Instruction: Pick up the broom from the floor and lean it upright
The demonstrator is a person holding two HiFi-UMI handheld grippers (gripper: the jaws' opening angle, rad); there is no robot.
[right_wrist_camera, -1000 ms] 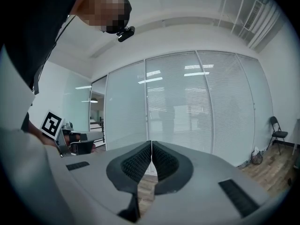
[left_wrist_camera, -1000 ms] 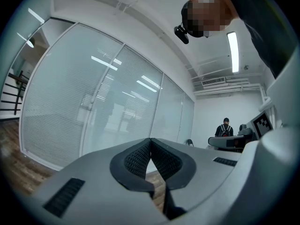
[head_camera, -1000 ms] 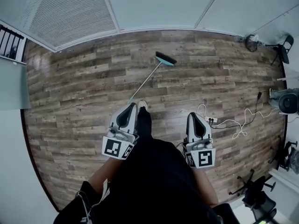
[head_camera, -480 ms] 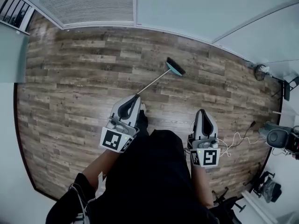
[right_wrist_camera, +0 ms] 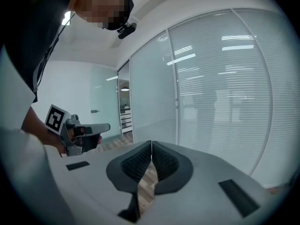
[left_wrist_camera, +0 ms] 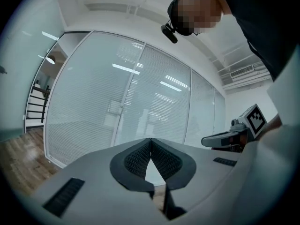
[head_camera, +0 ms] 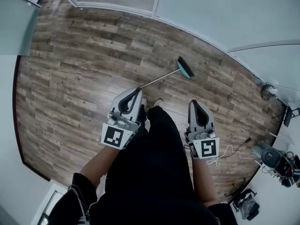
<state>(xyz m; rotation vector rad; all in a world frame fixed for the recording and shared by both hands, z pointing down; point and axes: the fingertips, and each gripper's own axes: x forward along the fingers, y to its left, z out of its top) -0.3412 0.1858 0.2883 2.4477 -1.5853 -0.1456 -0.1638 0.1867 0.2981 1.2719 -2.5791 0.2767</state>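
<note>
The broom lies flat on the wooden floor in the head view, its teal head (head_camera: 185, 68) with dark bristles far from me and its thin metal handle (head_camera: 159, 79) running back toward my feet. My left gripper (head_camera: 136, 92) is held out level, its tip over the near end of the handle as seen from above. It is shut with nothing in it (left_wrist_camera: 150, 139). My right gripper (head_camera: 194, 103) hangs to the right of the handle, also shut and empty (right_wrist_camera: 151, 143). Neither gripper view shows the broom, only glass walls.
Glass partitions with blinds (head_camera: 197, 8) border the floor ahead. A white cable (head_camera: 229, 151) trails on the floor at the right, near a round grey device (head_camera: 269, 156) and a chair base (head_camera: 246, 203). My legs and shoes (head_camera: 157, 104) stand between the grippers.
The person has stepped forward and turned, so the broom lies nearer. Both grippers moved with the body; the left tip now sits over the handle's near end. Both stayed shut.
</note>
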